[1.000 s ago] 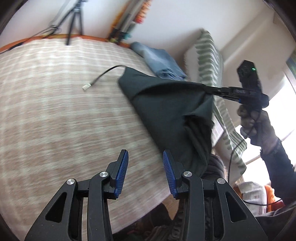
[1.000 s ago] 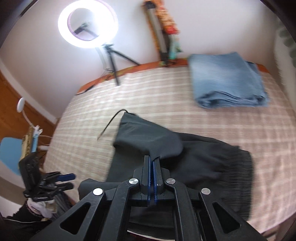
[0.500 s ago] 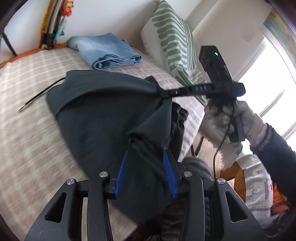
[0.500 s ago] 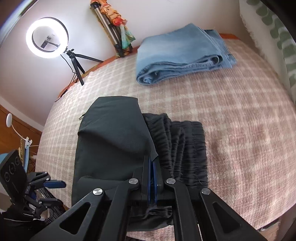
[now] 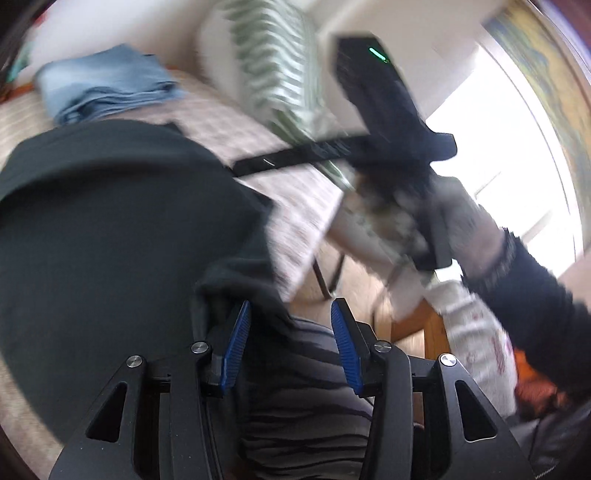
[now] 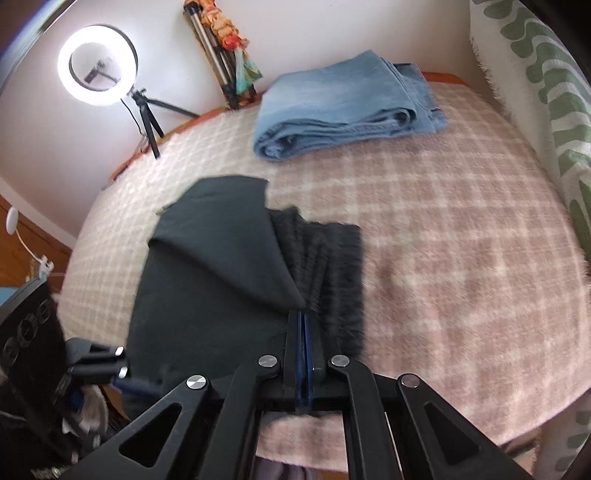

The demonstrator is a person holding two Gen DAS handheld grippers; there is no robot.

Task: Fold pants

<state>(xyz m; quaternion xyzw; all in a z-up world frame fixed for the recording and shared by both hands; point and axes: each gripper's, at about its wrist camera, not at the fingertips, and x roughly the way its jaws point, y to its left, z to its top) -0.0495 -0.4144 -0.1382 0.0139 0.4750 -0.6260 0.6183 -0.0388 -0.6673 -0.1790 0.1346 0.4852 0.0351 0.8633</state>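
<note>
Lit ring light (image 6: 98, 65) on tripod at far left against white wall (image 6: 314, 33); bright window (image 5: 517, 162) at right.

Motion is blurring the left wrist view: the right gripper (image 5: 251, 166) ahead of the fingers and the striped pillow (image 5: 280, 66) beyond it are smearing. The dark pants (image 6: 221, 280) are running under the right gripper's fingertips, their near edge hidden.
</note>
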